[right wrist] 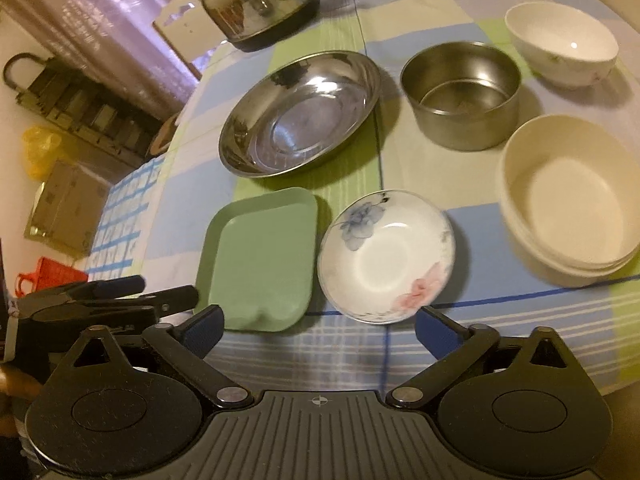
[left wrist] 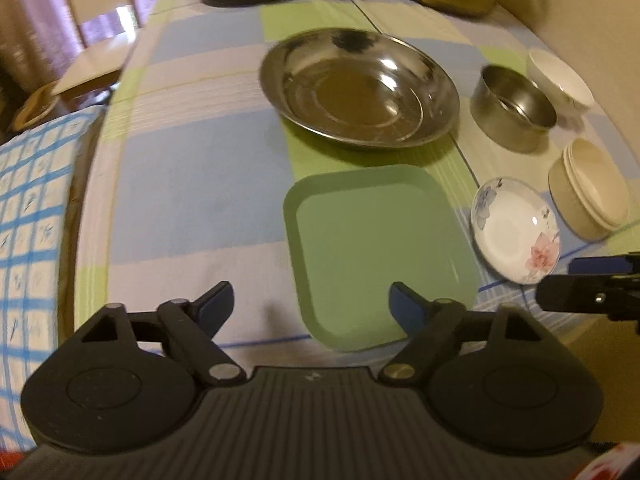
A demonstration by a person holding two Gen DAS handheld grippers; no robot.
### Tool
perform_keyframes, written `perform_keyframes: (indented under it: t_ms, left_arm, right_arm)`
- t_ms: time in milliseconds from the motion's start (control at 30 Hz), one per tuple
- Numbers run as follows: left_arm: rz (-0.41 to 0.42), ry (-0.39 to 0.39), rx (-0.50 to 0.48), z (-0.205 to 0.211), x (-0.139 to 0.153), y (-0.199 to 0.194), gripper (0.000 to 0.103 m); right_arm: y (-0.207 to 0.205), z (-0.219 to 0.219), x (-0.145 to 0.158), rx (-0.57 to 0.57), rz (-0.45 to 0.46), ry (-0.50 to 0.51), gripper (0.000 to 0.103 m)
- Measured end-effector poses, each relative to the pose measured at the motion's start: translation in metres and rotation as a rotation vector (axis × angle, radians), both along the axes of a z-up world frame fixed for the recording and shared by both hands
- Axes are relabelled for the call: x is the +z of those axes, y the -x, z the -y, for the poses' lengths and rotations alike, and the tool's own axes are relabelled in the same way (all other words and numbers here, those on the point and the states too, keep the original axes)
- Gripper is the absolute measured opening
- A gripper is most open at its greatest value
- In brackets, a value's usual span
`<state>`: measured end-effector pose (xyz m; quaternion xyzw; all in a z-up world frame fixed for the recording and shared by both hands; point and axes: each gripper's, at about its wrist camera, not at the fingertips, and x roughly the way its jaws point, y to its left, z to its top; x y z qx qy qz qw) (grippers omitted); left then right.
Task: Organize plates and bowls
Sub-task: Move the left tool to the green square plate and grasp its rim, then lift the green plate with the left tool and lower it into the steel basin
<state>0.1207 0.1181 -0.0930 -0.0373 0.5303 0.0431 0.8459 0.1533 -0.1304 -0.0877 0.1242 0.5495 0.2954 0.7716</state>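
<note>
Hovering with jaws spread and empty, the left gripper (left wrist: 312, 300) hangs over the green square plate (left wrist: 376, 252), the right gripper (right wrist: 320, 322) over the flowered dish (right wrist: 386, 256) on the table (left wrist: 192, 184).

No words, brand names or numbers can be read in either view. The only sign is a small round crosshair mark (right wrist: 321, 401) on the ribbed body of the right hand-held gripper (right wrist: 320, 326). The cardboard box (right wrist: 66, 208) on the floor bears dark print, too blurred to read.
</note>
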Motion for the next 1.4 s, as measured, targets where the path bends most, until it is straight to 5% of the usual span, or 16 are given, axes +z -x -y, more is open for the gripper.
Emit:
perform_keyframes:
  t_ms: [433,600,1000,1233,1400]
  left_arm:
    - [-0.056,0.064,-0.140,-0.023,-0.021,-0.011,0.056]
    - [-0.065,0.098,-0.146,-0.031,-0.024,-0.011,0.036]
    - [-0.052,0.135,-0.140,-0.039,-0.029,-0.014,0.022]
    - [-0.044,0.135,-0.135,-0.043,-0.029,-0.018,0.016]
    - [-0.044,0.106,-0.122,-0.050,-0.028,-0.018,0.010]
  right_arm:
    - [0.009,-0.052,-0.020,-0.028,-0.010,0.063,0.060]
    - [0.005,-0.063,-0.027,-0.055,-0.003,0.105,0.045]
    - [0.001,-0.079,-0.033,-0.074,0.036,0.157,0.037]
    - [-0.003,-0.086,-0.036,-0.069,0.057,0.166,0.024]
    - [-0.006,-0.088,-0.036,-0.041,0.055,0.177,0.005]
